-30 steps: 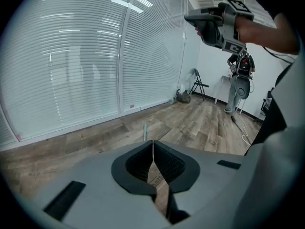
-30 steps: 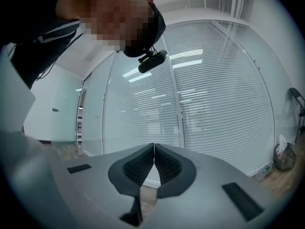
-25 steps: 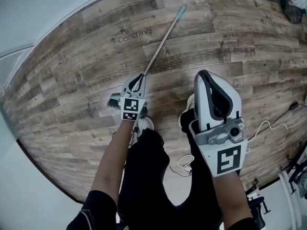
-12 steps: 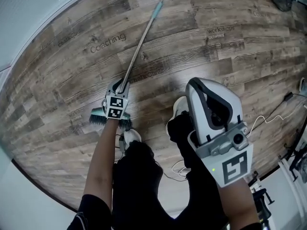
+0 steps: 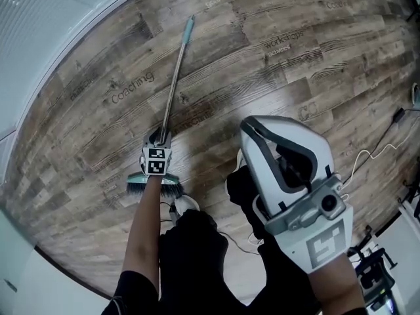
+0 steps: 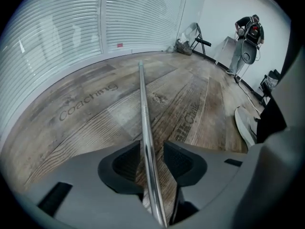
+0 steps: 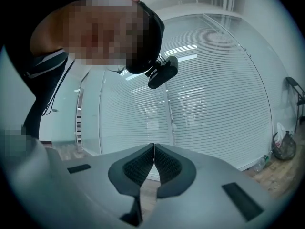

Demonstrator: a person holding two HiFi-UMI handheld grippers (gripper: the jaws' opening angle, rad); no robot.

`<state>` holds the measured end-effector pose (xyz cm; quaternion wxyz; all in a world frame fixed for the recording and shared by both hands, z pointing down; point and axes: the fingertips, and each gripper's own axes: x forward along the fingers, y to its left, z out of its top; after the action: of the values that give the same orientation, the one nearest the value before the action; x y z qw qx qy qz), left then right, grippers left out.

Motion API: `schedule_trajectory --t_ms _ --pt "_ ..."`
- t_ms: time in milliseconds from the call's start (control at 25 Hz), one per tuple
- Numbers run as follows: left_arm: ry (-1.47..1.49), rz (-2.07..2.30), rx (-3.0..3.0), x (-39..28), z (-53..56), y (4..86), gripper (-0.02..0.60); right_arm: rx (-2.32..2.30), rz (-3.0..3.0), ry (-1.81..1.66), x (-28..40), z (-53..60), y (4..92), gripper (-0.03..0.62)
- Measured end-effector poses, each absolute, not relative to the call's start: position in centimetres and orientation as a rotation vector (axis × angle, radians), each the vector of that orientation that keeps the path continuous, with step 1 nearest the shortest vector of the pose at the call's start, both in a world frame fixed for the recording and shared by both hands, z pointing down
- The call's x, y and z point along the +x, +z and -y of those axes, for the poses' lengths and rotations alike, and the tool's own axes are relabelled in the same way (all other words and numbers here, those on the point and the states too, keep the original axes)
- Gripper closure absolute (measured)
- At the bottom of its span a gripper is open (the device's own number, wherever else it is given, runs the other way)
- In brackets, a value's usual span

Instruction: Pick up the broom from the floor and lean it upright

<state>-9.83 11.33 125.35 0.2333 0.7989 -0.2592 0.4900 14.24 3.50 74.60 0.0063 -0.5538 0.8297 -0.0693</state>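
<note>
The broom [image 5: 173, 87] lies flat on the wood-plank floor [image 5: 275, 77]. Its metal handle [image 6: 143, 104] runs away from the person toward the pale wall, and its bristle head [image 5: 152, 184] is at the near end, just in front of the person's feet.

The left claw [image 5: 159, 137] points steeply down at the floor, right above the spot where the handle meets the bristle head. In the left gripper view the left claw [image 6: 152, 159] has just been opening and now stands wide apart, with the handle passing lengthwise between its two ribbed pads [image 6: 178, 160]. The pad on the view's right shows a clear gap of floor between it and the metal. The handle lies close along the other pad, and whether the two touch cannot be told. Nothing is clamped — the broom rests on the floor by its own weight.

The right claw [image 5: 254, 127] is held up high and near the head camera, well apart from the broom. In the right gripper view the right claw [image 7: 153, 151] has its tips pressed together with nothing between them, and it faces the window blinds [image 7: 214, 80].
</note>
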Motion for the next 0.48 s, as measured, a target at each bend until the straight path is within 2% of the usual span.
schedule_trajectory --t_ms 480 --pt "1.447 0.746 2.087 -9.9 -10.8 126.7 0.476 -1.774 -2.637 -0.191 16.9 -4.3 76.7 0.574"
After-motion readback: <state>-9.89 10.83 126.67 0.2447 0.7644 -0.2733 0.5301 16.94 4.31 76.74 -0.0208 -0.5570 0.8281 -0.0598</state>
